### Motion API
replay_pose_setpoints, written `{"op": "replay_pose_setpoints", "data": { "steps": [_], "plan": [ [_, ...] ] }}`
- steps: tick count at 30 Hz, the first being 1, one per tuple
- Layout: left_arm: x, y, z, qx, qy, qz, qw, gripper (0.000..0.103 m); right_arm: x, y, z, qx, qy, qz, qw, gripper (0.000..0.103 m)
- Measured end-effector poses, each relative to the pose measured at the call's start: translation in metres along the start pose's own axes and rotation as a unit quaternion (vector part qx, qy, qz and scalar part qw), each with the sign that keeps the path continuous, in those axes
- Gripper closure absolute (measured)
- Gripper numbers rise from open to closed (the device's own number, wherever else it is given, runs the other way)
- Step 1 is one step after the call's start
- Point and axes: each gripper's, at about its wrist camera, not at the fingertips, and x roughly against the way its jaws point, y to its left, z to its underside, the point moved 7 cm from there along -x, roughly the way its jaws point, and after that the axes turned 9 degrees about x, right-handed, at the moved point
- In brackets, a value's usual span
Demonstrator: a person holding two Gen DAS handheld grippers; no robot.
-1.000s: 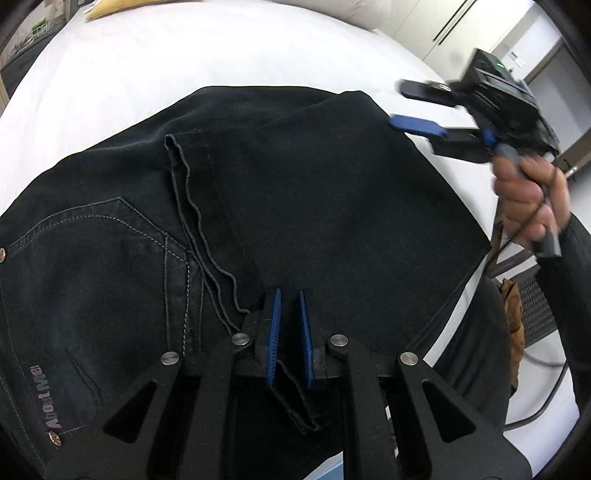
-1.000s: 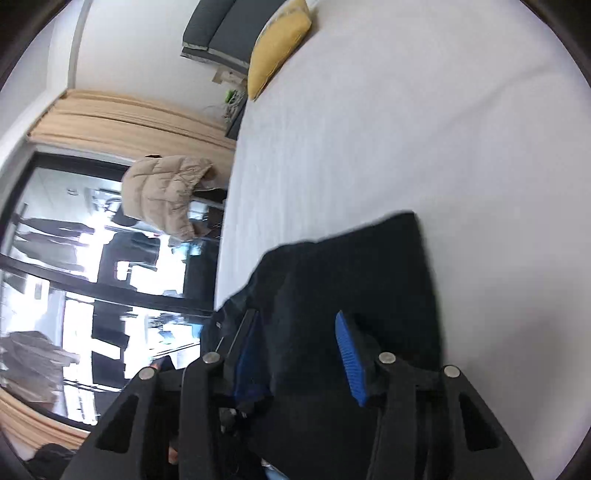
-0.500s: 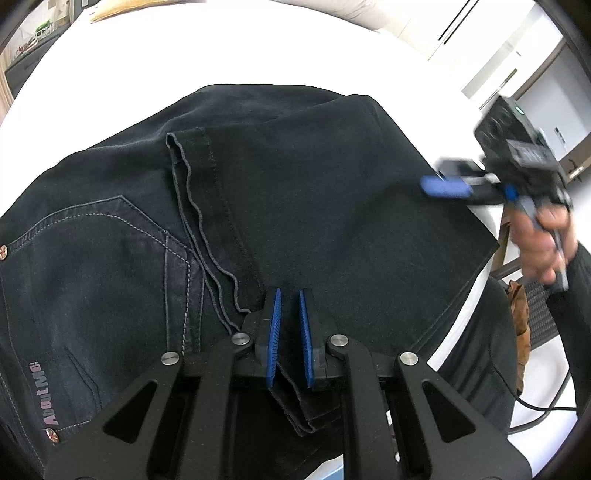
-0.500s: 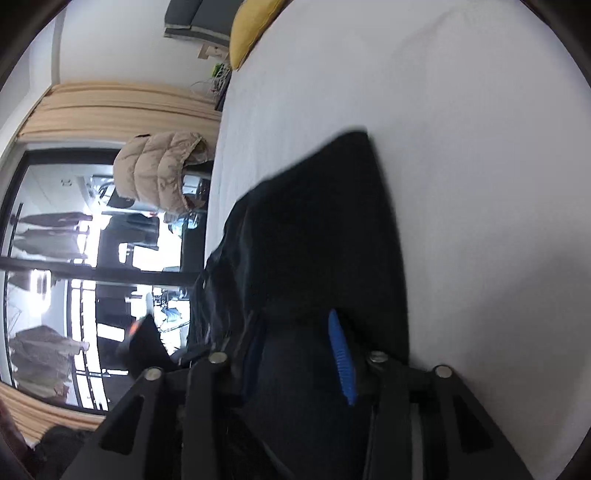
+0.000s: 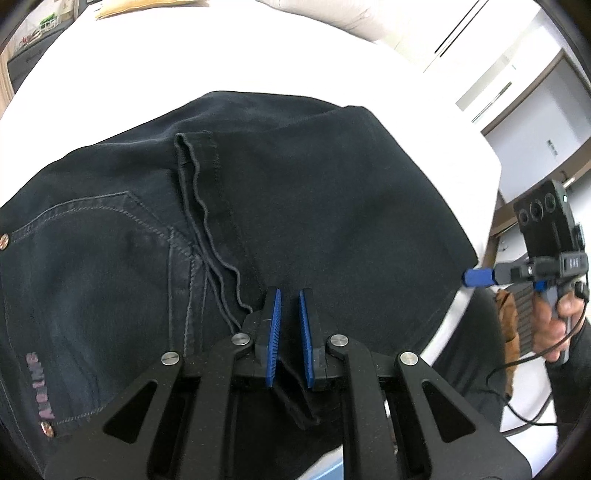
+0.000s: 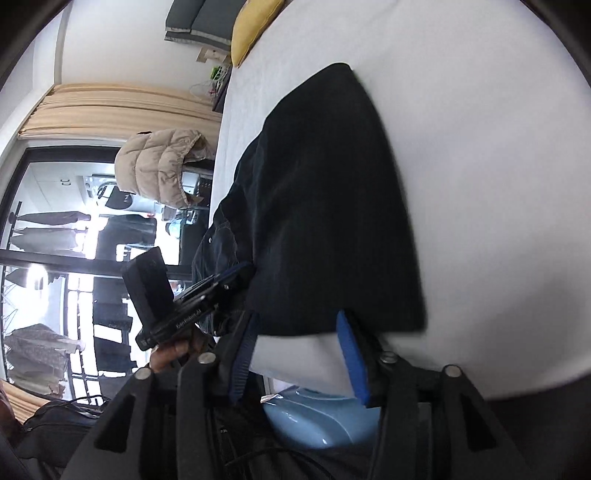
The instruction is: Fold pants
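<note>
Left wrist view: the dark pants (image 5: 295, 206) lie folded on the white bed (image 5: 229, 55), one leg laid over the seat, its hem running beside the back pocket (image 5: 92, 258). The left tongs (image 5: 290, 325) stand nearly closed, blue pads a narrow gap apart, with a fold of the pants' near edge between them; whether the pads actually press the cloth cannot be told. The right tongs (image 5: 478, 277) show at the right, a blue tip just beside the pants' right corner, held by the right hand (image 5: 554, 325).

Right wrist view: the right tongs (image 6: 299, 354) gape wide open, holding nothing, their pads at the near edge of the pants (image 6: 325, 206), which spread across the bed (image 6: 480, 147). The left tongs (image 6: 221, 280) sit at the pants' left side. A yellow pillow (image 6: 255, 26) lies at the far end
</note>
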Motion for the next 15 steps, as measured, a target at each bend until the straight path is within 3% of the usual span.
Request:
{"op": "replay_pose_setpoints", "data": {
  "steps": [3,7,9,11,12,13,15],
  "plan": [
    [0.031,0.012,0.008,0.024,-0.026,0.012,0.9993,0.093,0.008,0.013,0.011,0.009,-0.015,-0.009,1.000,0.049],
    [0.083,0.041,0.027,0.064,-0.071,0.029,0.9950,0.092,0.003,0.051,0.001,0.037,-0.042,-0.049,0.997,0.044],
    [0.113,0.065,0.038,0.100,-0.101,0.031,0.9893,0.092,-0.011,0.067,-0.011,0.048,-0.047,-0.073,0.995,0.043],
    [0.136,0.097,0.055,0.157,-0.123,0.032,0.9794,0.084,-0.034,0.080,-0.024,0.055,-0.038,-0.096,0.993,0.043],
    [0.146,0.114,0.064,0.193,-0.134,0.037,0.9713,0.072,-0.045,0.085,-0.029,0.057,-0.032,-0.100,0.993,0.042],
    [0.157,0.131,0.074,0.233,-0.148,0.045,0.9601,0.048,-0.060,0.090,-0.034,0.058,-0.022,-0.107,0.992,0.041],
    [0.181,0.162,0.096,0.309,-0.192,0.057,0.9298,0.024,-0.085,0.100,-0.044,0.056,-0.008,-0.122,0.991,0.040]
  ]
}}
